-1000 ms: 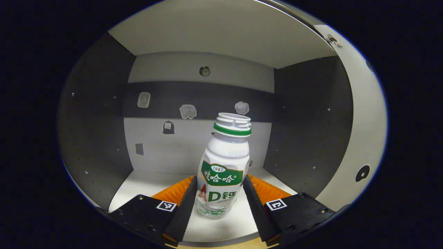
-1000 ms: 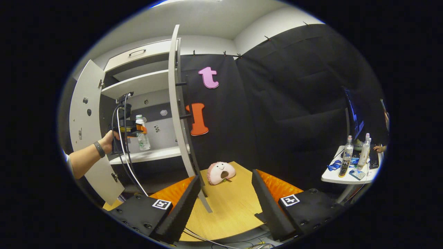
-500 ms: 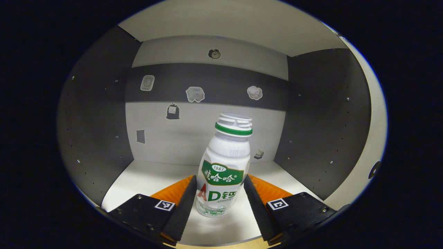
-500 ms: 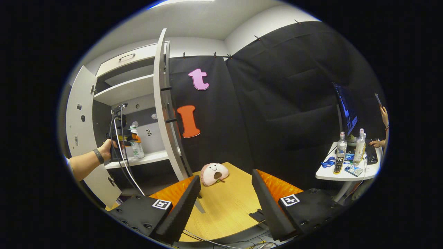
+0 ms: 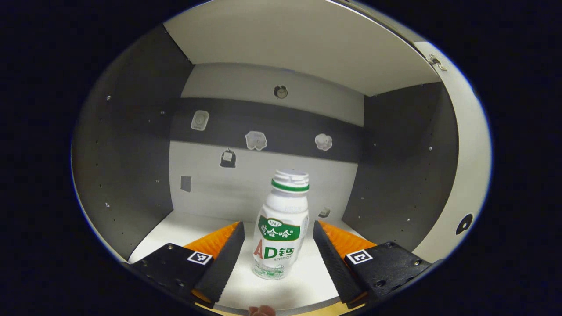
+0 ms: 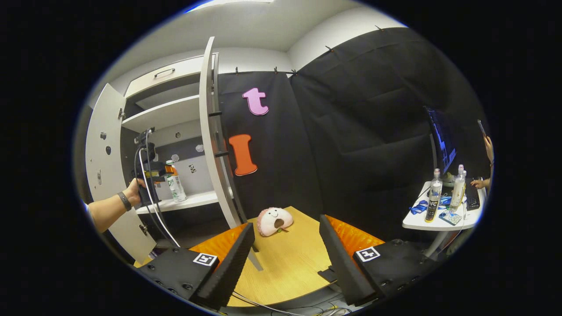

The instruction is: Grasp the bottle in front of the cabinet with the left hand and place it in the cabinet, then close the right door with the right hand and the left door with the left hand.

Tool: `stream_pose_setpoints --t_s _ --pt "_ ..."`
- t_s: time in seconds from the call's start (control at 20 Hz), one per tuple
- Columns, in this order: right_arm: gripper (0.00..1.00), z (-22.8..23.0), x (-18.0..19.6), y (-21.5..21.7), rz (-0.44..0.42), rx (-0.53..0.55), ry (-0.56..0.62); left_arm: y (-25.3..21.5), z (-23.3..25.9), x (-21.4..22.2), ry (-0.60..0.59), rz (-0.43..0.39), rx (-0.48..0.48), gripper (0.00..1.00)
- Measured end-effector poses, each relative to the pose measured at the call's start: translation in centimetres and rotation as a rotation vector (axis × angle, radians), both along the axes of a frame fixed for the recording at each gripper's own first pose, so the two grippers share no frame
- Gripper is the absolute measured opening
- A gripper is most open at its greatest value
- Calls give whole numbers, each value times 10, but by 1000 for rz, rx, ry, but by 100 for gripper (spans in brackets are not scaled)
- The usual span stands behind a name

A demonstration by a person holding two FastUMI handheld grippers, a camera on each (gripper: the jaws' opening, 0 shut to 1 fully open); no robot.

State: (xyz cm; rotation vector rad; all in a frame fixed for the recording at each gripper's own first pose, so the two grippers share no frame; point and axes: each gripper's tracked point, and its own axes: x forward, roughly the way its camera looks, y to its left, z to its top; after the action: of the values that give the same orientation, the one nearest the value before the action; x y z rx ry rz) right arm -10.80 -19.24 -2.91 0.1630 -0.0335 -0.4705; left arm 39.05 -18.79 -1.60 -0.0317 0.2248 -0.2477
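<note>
A white bottle with a green label and no cap stands upright on the cabinet's white shelf. My left gripper is open, one finger on each side of the bottle with a narrow gap at both. In the right gripper view the bottle stands on the shelf, with a hand holding the left gripper just in front of it. Both doors stand open: the left door and the right door. My right gripper is open above the wooden table, holding nothing.
A pink plush toy lies on the wooden table near the foot of the right door. A small white side table with bottles and a monitor stands far right, a person's hand by it. Cables trail from the left gripper.
My left gripper has let go of the bottle and drawn back slightly; the bottle now stands straight and looks smaller. The right gripper has barely shifted.
</note>
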Motion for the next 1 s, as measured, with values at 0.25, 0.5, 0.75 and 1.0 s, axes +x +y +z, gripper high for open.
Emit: stream_pose_setpoints --t_s 0.25,0.5,0.75,1.0 --pt "98 12 8 11 36 -37 -8 6 67 -49 -151 -29 -20 95" --pt "98 15 22 42 112 -38 3 9 96 -128 -213 -110 -82 95" --pt "98 20 35 78 182 -71 6 32 94 -197 -230 -120 -97 96" --pt "100 28 56 115 270 -82 -18 70 64 -256 -201 -65 -62 96"
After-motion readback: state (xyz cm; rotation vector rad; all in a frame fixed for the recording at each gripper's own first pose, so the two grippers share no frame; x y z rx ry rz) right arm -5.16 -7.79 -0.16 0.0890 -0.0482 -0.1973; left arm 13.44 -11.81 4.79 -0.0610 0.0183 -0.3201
